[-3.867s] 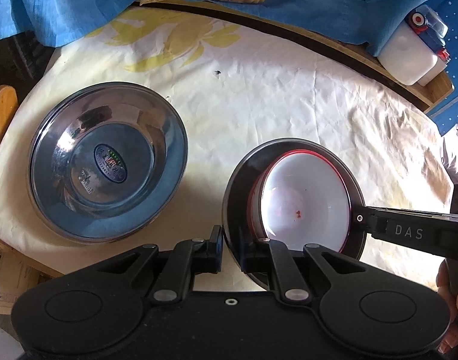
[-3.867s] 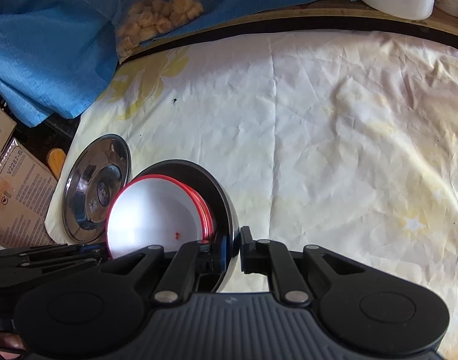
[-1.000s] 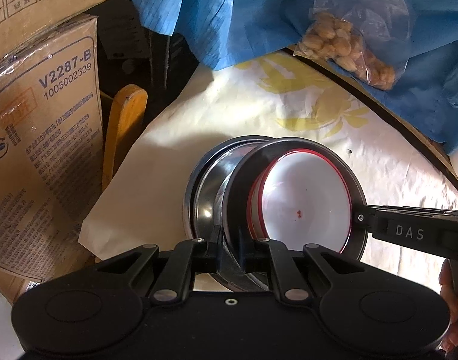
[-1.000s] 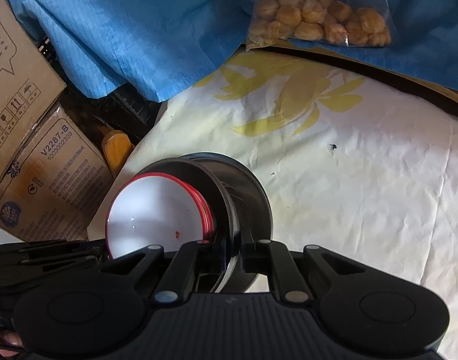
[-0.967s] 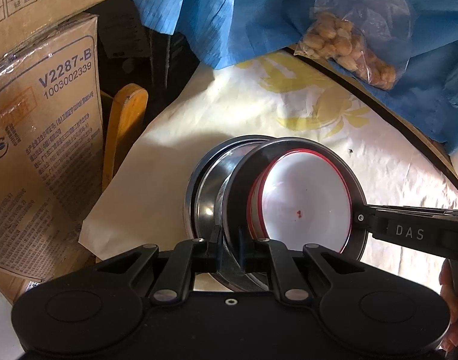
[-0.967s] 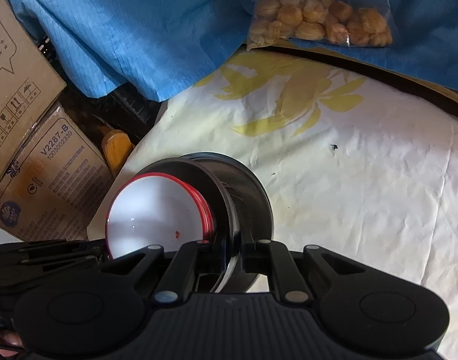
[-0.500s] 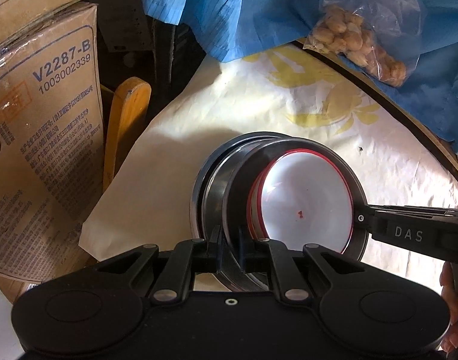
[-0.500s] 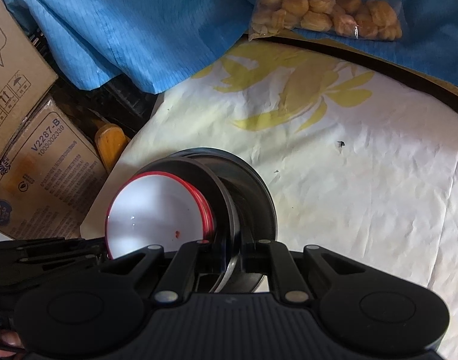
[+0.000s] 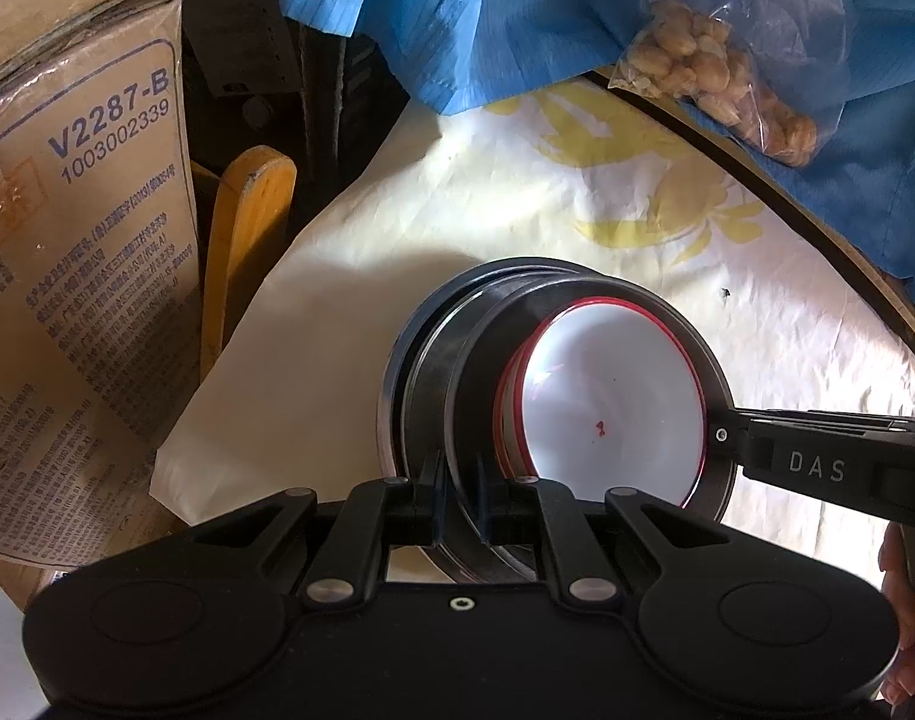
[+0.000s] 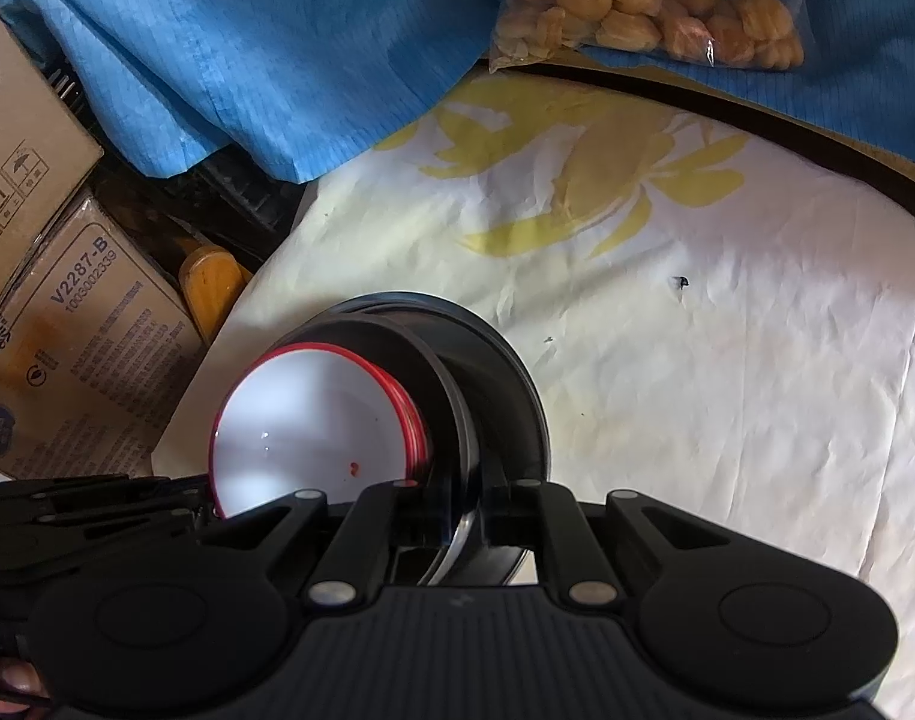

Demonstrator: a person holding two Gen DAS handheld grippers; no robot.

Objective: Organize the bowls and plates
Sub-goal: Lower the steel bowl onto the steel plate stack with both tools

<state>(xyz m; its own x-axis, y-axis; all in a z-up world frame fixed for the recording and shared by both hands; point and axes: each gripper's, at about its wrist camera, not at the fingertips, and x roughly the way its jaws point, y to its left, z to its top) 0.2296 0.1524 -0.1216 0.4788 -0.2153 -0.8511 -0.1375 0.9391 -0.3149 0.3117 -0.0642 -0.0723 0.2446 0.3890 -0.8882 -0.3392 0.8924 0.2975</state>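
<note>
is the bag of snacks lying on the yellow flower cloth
No, the bag of snacks rests on the blue fabric, beyond the flower cloth.

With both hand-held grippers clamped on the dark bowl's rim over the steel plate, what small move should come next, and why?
Probably lower it the last bit and release. The left hand-held gripper and right hand-held gripper grip opposite rims of the dark bowl, which carries the white red-rimmed bowl and sits roughly centred over the steel plate.

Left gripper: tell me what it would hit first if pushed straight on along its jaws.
The left gripper is already clamped on the dark bowl's rim; pushed on, it would probably drive that bowl into the steel bowl beneath, then the tablecloth.
</note>
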